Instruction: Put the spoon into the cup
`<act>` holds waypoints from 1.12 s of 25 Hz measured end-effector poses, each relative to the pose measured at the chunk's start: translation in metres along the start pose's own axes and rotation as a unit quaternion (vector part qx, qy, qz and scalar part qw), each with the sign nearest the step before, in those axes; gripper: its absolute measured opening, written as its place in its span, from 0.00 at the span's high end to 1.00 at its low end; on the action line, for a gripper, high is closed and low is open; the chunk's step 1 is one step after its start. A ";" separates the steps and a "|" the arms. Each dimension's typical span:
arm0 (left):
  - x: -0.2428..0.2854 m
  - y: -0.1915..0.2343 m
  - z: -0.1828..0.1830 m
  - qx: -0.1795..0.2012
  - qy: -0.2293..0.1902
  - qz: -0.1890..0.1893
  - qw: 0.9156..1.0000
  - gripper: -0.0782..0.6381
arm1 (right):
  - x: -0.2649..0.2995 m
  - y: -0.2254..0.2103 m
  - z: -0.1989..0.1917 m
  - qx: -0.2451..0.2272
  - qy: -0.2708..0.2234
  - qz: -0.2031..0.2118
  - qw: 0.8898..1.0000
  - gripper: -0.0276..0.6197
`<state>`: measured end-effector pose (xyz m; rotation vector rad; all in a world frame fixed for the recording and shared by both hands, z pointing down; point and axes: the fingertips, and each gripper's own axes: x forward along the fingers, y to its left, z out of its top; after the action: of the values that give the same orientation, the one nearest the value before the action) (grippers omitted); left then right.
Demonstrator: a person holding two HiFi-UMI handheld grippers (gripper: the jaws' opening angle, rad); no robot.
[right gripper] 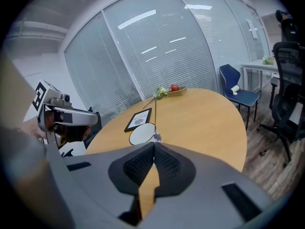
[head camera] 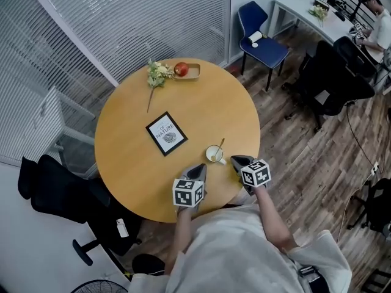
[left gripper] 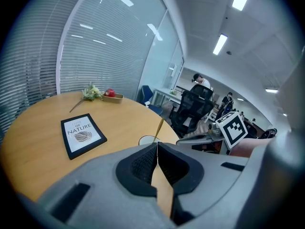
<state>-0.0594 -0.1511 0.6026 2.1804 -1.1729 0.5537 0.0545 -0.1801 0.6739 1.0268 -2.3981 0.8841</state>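
Left claw (head camera: pixel 200 168) and right claw (head camera: pixel 234 160), both shut and empty, flank the cup (head camera: pixel 214 155) holding the spoon (head camera: pixel 220 144).

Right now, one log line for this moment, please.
spoon: standing in cup | left gripper: shut, empty | right gripper: shut, empty | cup: on table

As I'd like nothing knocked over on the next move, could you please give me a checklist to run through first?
1. Spoon in cup: ok, handle leans out over the rim.
2. Cup upright on the table: ok.
3. Left gripper empty: ok, jaws together on nothing.
4. Right gripper empty: ok, jaws together on nothing.
5. Both grippers apart from the cup: ok, they sit near the table edge.
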 end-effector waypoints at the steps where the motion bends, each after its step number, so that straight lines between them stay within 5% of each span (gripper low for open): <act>1: -0.001 0.001 0.000 -0.001 0.000 0.000 1.000 0.88 | 0.001 0.001 0.000 -0.001 0.001 0.001 1.000 0.96; 28: 0.005 0.008 -0.003 0.001 0.012 -0.001 1.000 0.88 | 0.008 -0.007 0.011 -0.003 -0.010 -0.006 1.000 0.96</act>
<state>-0.0637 -0.1558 0.6105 2.1709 -1.1584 0.5797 0.0531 -0.1949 0.6734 1.0505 -2.4074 0.8666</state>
